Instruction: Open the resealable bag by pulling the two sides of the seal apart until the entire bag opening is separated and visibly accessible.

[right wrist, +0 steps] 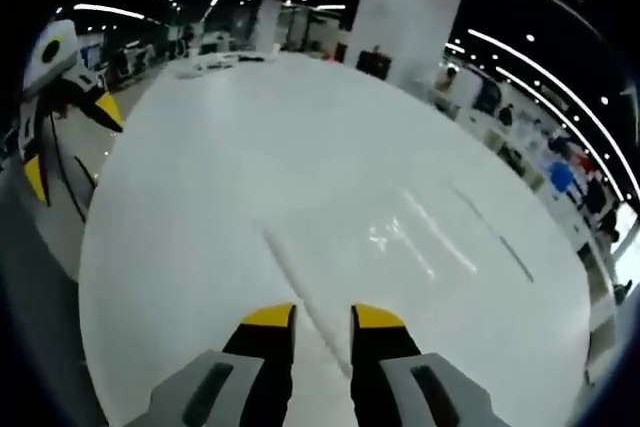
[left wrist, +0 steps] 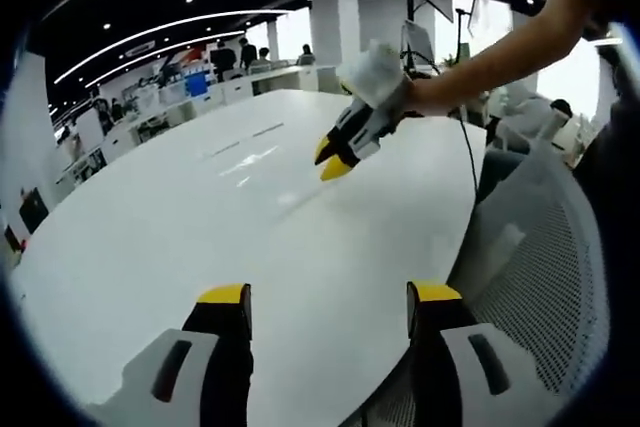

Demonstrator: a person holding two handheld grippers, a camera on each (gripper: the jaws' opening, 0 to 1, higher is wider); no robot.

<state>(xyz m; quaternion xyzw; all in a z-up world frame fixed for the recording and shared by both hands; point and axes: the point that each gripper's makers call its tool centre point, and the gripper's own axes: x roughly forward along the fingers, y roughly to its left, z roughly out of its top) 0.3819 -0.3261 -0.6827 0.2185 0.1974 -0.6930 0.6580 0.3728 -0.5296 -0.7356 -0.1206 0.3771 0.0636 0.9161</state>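
- An open-plan office with rows of ceiling lights (left wrist: 150, 32) and white pillars (left wrist: 335, 22) surrounded a broad white counter (left wrist: 200, 217), glossy with reflected light.
- In the left gripper view, the left gripper (left wrist: 330, 312) hovered over the near edge of the counter, its yellow-tipped fingers (left wrist: 225, 312) released and well apart, grasping nothing.
- A grey mesh office chair (left wrist: 545, 267) stood just beside the counter's edge on the right of that view.
- Across the counter in the same view, the right gripper (left wrist: 337, 155) was held by a person's hand (left wrist: 425, 97) on an outstretched arm, its yellow tips close together above the surface; a dark cable (left wrist: 468, 147) trailed down from it.
- In the right gripper view, the right gripper's fingers (right wrist: 268, 332) sat nearly closed with a narrow gap between them, nothing gripped, over the bare white counter.
- The left gripper appeared at the left edge of the right gripper view, its yellow tips spread.
- The resealable bag could not be made out on the counter in either view, and no container was visible.
- People (left wrist: 245, 52) stood at distant desks (left wrist: 270, 77) in the background of the left gripper view.
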